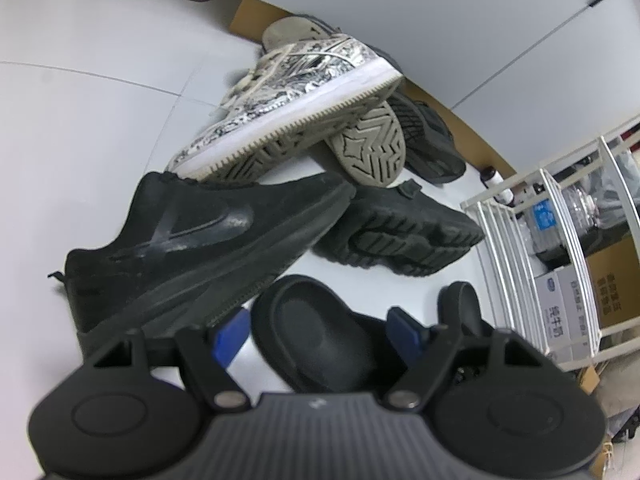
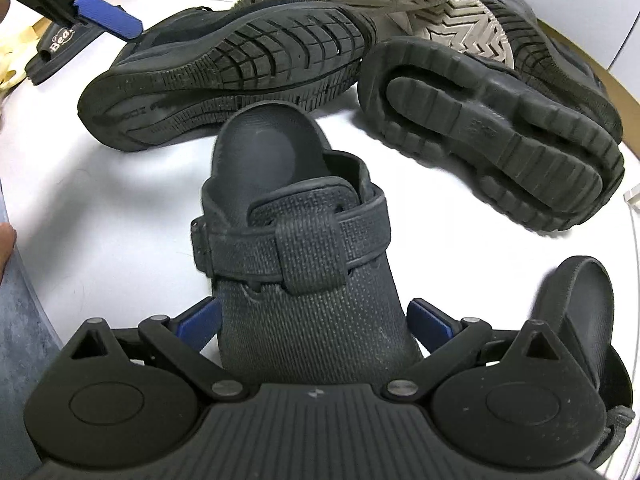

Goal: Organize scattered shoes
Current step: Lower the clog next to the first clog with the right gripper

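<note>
The right gripper has its blue fingers on either side of the toe of a dark clog; whether the pads press on it I cannot tell, though the hold looks meant to carry the clog out of the heap. The left gripper hangs open and empty over another clog. Beyond the fingers, a black sneaker, patterned sneaker and chunky-soled shoe lie tumbled, crowding the white surface.

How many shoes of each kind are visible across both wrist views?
Patterned sneakers: 2
Dark sneakers: 3
Clogs: 2
Slide sandal: 1
Total: 8
</note>
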`<state>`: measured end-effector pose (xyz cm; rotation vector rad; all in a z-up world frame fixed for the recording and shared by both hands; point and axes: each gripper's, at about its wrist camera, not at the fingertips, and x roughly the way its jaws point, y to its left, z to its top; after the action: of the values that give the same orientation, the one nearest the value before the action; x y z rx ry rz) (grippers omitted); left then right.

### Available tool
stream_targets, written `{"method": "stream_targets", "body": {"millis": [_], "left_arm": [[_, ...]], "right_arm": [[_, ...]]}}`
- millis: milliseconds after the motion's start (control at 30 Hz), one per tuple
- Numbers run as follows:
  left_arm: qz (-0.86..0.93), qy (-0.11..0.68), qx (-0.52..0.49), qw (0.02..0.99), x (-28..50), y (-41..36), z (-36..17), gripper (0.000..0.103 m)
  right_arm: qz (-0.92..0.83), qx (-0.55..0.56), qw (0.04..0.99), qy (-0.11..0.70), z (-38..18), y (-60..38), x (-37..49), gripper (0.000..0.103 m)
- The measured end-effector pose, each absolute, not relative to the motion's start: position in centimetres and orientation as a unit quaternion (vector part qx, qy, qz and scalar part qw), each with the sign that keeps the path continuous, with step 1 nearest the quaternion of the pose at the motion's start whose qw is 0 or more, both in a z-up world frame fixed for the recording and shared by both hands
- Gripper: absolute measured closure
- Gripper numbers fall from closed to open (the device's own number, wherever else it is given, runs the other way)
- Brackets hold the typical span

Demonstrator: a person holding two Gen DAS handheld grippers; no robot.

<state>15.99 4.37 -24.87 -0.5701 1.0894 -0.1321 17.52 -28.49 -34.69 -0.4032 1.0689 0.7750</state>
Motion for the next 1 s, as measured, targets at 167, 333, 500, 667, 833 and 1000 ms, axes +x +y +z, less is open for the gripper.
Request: {"method": "stream_targets", "body": {"millis": [167, 333, 500, 667, 833, 1000], "left_arm": [[-0.058, 0.511, -0.275, 0.812, 16.1, 4.6, -24.9, 0.026], [-0.058, 0.509, -0.278, 0.813, 16.1, 4.9, -24.8, 0.026], [-0.056, 0.51, -0.281, 0.811, 16.1, 5.1, -24.8, 0.026], [-0.057, 0.506, -0.281, 0.813, 16.0, 5.3, -24.5, 0.026], [-0.052, 0.501, -0.277, 0.818, 16.0, 5.5, -24.2, 0.026], [-0.053, 0.499, -0.276, 0.82, 16.0, 5.7, -24.0, 0.026]], "right_arm": [[0.386, -0.148, 0.794, 0.445, -32.8, -28.8, 18.4, 0.004], [0.415, -0.23, 0.771, 0.425, -33.7, -26.4, 17.7, 0.001], [0.402, -0.184, 0.764, 0.47, -34.4, -26.6, 18.9, 0.0], [0.367, -0.152, 0.784, 0.478, -34.2, -27.6, 18.5, 0.002], [0.289, -0.131, 0.808, 0.496, -35.0, -29.3, 18.2, 0.009], [0.253, -0.098, 0.814, 0.513, -35.0, -31.1, 18.4, 0.009]]}}
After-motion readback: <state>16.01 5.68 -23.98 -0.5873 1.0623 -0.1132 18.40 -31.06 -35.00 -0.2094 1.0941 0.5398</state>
